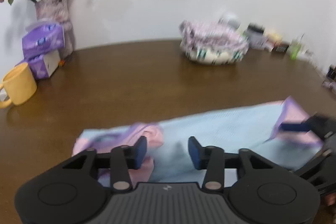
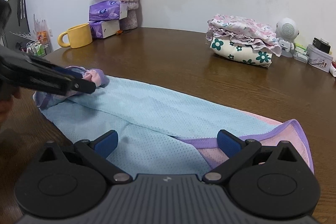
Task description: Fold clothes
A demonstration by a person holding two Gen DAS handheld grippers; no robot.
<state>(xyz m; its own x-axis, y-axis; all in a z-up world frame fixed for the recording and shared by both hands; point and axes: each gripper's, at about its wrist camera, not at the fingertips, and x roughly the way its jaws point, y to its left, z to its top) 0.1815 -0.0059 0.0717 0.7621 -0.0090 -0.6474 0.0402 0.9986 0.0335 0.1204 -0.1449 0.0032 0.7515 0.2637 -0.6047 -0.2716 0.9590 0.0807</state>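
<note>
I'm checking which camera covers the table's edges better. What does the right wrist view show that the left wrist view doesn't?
Only the right wrist view: a white round speaker, a tin box at the far right, and shelving past the table's left edge. It also shows the left tool from the side.

Only the left wrist view: the right tool from the side, by the purple hem.

Both: the blue garment, yellow mug, tissue packs, flower vase, folded floral pile, brown table.
</note>
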